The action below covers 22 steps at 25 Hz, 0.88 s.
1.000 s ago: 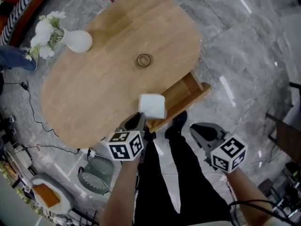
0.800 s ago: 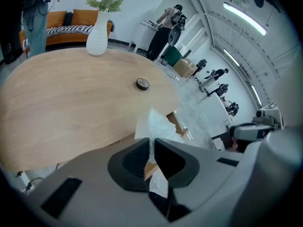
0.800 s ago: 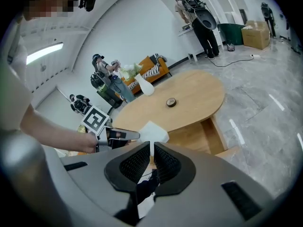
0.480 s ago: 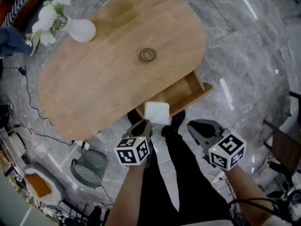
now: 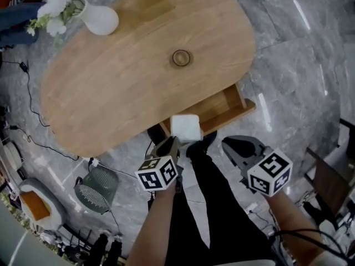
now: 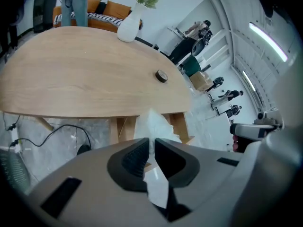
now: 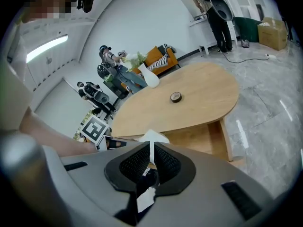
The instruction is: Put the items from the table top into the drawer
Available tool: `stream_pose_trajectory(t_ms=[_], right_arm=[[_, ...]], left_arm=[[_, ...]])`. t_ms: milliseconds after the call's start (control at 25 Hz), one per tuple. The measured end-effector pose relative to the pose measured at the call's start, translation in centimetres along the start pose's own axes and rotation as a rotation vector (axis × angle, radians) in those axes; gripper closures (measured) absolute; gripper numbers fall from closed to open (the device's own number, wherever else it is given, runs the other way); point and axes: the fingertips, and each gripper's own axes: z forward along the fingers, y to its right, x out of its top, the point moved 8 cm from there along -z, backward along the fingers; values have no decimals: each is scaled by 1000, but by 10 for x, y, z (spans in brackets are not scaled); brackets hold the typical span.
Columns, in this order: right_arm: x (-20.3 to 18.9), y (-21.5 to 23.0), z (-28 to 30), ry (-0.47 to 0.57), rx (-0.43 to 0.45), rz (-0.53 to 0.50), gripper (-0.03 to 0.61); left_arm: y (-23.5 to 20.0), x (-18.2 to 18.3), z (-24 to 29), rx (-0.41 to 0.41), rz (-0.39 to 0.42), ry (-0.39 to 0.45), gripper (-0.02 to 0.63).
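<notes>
now the left tongs [image 5: 171,143] are clamping a crumply white wad [image 5: 185,127] by its near edge. the pads are pinching it tight and most of it is sticking out past the tips. just beyond those tips the open drawer [image 5: 219,107] is jutting out from under the bench [image 5: 122,82], and the wad is hanging over the drawer's near left corner, not over its middle. the right tongs [image 5: 239,148] are idling to the right of the left pair, their pads all but together with nothing between them.

by my reading, the step going on is carrying the wad into the drawer. to do it well, the left tips are needing to travel forward and rightward until the wad is sitting over bare drawer floor. after that they are lowering it inside the walls, and only then parting the pads. letting go early is risking a snag on the front rim or a drop to the floor.

farther ahead of the tips, a small round ring [image 5: 181,57] is waiting on the bench, with a white vase [image 5: 100,20] beyond it.
</notes>
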Motion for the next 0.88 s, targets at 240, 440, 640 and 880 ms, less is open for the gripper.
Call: stream_pose_trajectory(t_ms=[240, 440, 640, 880], right_arm=[[3, 4, 8, -5, 3, -4, 530], [6, 1, 10, 9, -6, 11, 529], [3, -10, 13, 18, -18, 30, 531], [-6, -21, 17, 31, -41, 53, 530]], left_arm=[[-6, -13, 6, 24, 43, -24, 525], [-14, -12, 0, 22, 69, -56, 523], [-16, 0, -7, -5, 130, -65, 537], [-12, 14, -15, -36, 200, -54, 577]])
